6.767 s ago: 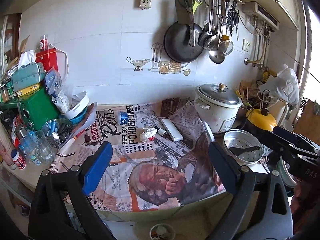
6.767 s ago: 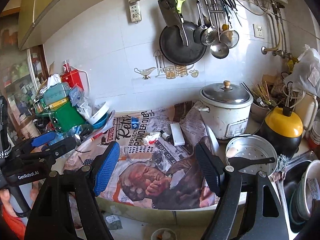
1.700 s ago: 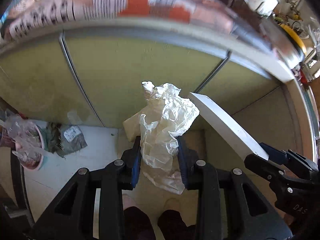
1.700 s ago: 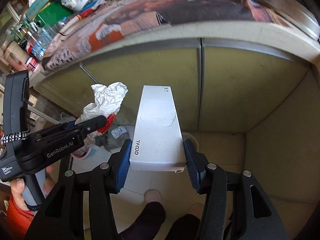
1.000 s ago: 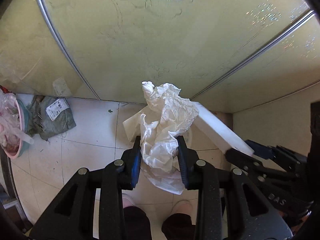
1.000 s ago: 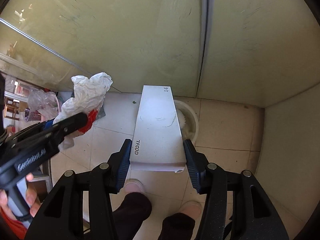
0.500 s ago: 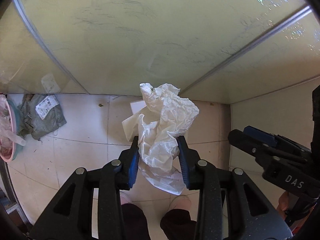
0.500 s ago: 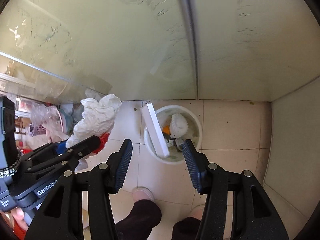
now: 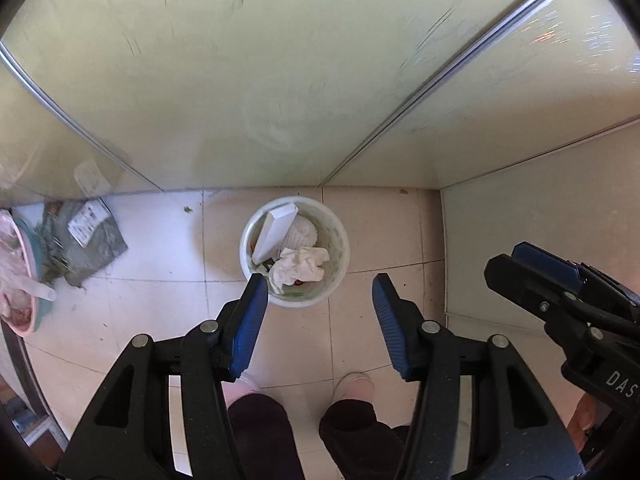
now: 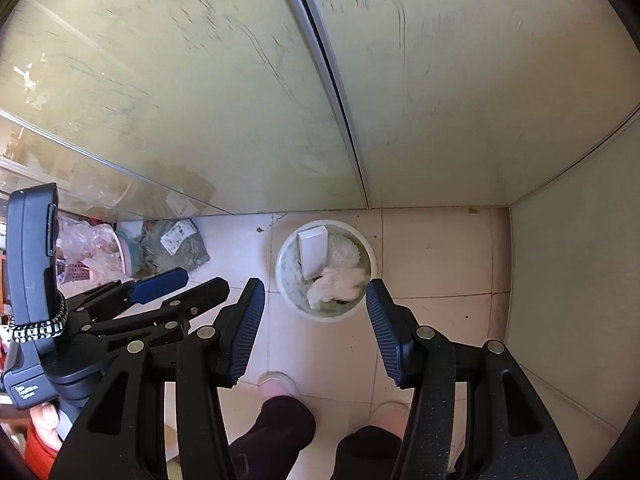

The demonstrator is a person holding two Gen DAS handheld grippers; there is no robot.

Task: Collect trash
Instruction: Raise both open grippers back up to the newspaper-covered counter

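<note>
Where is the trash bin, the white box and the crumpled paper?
trash bin (image 9: 343, 240), left wrist view, on its right inner wall.
white box (image 9: 273, 232), left wrist view, on its long flat face.
crumpled paper (image 10: 338, 285), right wrist view, on the middle of the wad.

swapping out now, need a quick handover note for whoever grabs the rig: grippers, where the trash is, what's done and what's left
Left gripper: open, empty, above the bin.
Right gripper: open, empty, also above the bin.
White box leans inside the bin; crumpled paper lies on top beside it.
Done: both pieces are in the bin.
Left: the counter is out of view, so check it for more trash. A grey packet lies on the floor left of the bin.
</note>
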